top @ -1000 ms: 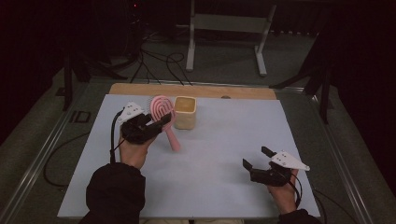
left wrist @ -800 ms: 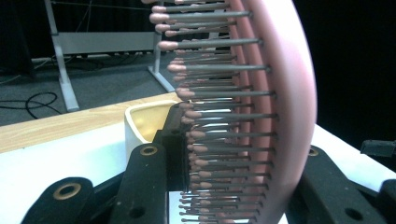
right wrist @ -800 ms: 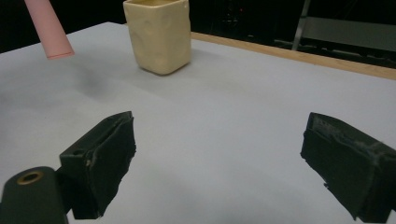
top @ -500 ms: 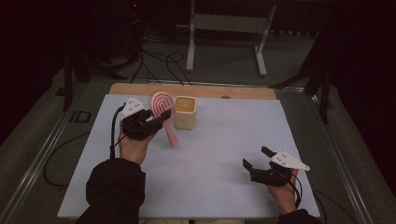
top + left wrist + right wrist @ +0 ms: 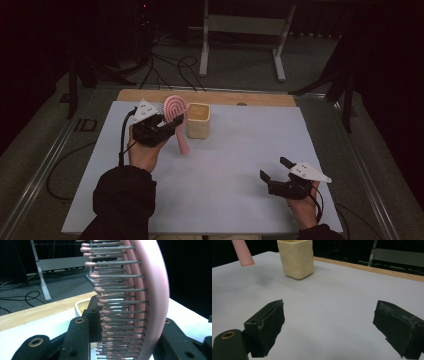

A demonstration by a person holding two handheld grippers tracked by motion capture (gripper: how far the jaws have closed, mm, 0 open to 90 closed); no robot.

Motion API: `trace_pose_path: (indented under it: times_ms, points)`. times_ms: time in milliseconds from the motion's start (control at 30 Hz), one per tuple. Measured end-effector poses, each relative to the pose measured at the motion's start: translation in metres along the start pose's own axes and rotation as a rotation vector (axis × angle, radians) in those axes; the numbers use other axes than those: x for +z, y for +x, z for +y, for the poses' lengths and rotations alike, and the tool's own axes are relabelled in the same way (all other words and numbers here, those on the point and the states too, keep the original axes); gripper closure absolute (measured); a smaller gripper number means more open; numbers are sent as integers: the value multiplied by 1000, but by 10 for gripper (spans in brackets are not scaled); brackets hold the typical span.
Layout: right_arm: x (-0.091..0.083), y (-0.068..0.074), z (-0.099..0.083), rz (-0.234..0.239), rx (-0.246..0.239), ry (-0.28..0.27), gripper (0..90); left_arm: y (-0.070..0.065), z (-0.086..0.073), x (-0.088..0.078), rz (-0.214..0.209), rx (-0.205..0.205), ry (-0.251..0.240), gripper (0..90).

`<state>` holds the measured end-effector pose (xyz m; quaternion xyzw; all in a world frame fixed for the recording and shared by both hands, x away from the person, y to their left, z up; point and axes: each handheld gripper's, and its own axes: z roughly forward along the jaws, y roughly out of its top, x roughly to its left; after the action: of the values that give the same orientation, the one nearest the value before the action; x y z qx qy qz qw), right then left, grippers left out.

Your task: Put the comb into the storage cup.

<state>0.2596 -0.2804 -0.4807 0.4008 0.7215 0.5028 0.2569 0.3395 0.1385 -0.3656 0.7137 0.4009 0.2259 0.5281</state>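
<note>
1. High view: the left gripper (image 5: 167, 126) holds a pink hairbrush (image 5: 175, 107) head-up, just left of the cream cup (image 5: 198, 120) at the table's (image 5: 240, 170) far side, seemingly to drop it in.
2. Left gripper view: fingers (image 5: 93, 315) clamp the brush head.
3. Right gripper view: the right gripper (image 5: 332, 325) waits near, fingers wide apart, empty.

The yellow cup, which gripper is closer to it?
Left. The left gripper, holding the pink brush, is right beside the yellow cup; the right gripper waits far off, open, near the table's front.
</note>
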Motion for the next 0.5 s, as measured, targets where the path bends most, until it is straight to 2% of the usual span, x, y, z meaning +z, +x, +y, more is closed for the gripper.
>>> trace_pose_path:
  times_ms: [500]
  points:
    - [0, 0, 0, 0, 0, 2, 96, 1, 11, 5, 29, 28, 1, 643]
